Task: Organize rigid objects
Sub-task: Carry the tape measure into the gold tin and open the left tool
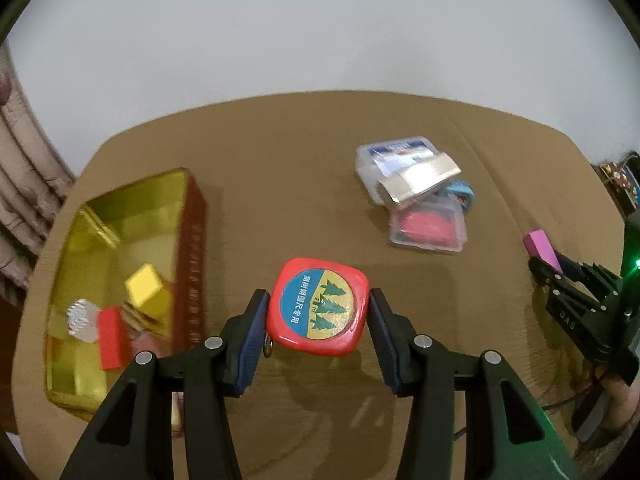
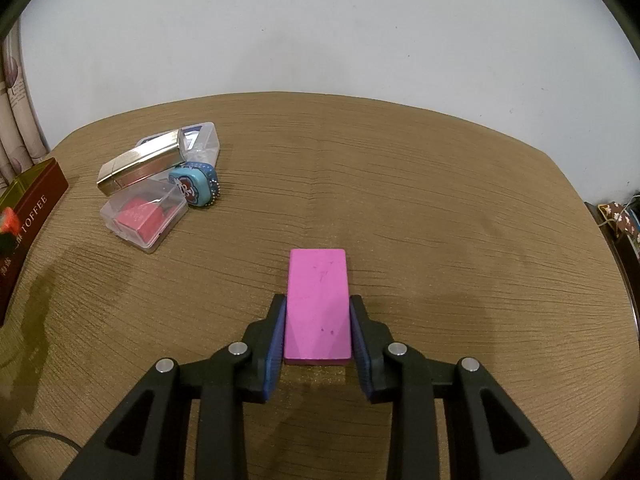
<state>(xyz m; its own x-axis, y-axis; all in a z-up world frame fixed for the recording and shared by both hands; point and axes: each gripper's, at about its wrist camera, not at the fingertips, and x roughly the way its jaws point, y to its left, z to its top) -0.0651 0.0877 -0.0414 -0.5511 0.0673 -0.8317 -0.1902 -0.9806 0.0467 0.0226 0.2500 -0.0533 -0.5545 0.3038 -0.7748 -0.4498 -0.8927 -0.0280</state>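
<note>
- The left claw (image 1: 318,312) grips a red tape measure (image 1: 319,306) by its two sides, its blue pads pressed against the casing; the round blue-and-gold label faces up and a small metal ring hangs at the lower left corner.
- A gold-lined tin (image 1: 120,264) with dark red outer walls sits on the brown worktop (image 1: 280,184), to the left of the tape measure. Inside lie a yellow block (image 1: 146,290), a red block (image 1: 110,336) and a silvery piece (image 1: 82,318).
- Beyond and to the right of the tape measure lies a cluster: a clear case with a blue card (image 1: 394,156), a pale gold bar (image 1: 420,182) across it, a clear box holding something red (image 1: 428,228), and a small blue tin (image 1: 464,196) touching them.
- The right claw (image 2: 318,328) is closed on a pink block (image 2: 318,304), pads against its long sides, well to the right of the tape measure.
</note>
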